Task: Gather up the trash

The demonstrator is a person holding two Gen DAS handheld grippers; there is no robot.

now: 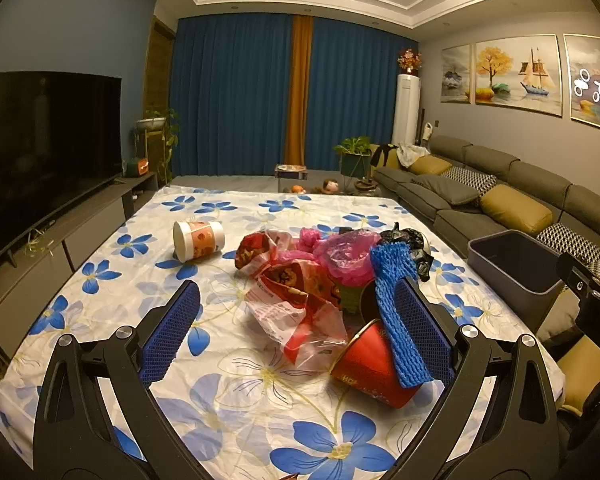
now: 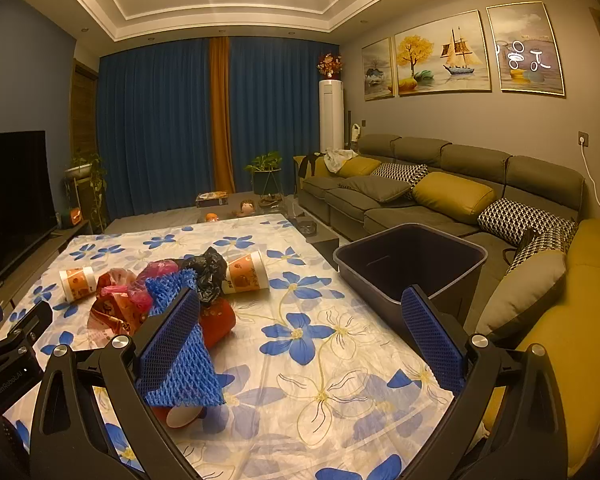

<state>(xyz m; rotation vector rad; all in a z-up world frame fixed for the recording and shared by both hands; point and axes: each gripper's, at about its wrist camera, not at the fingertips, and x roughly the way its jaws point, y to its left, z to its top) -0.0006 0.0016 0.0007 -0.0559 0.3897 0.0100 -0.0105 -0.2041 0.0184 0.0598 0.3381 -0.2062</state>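
Your left gripper (image 1: 298,322) was spread wide over the trash pile on the flower-print bench (image 1: 228,384), its fingers either side of the crumpled red wrappers (image 1: 296,280), the red cup (image 1: 374,364) on its side and the blue foam net (image 1: 396,312) draped across that cup. Your right gripper (image 2: 300,334) was spread too, holding nothing, with the dark bin (image 2: 412,258) just beyond its right finger at the bench's right edge. A printed paper cup (image 1: 198,240) lay tipped over farther left, apart from the pile.
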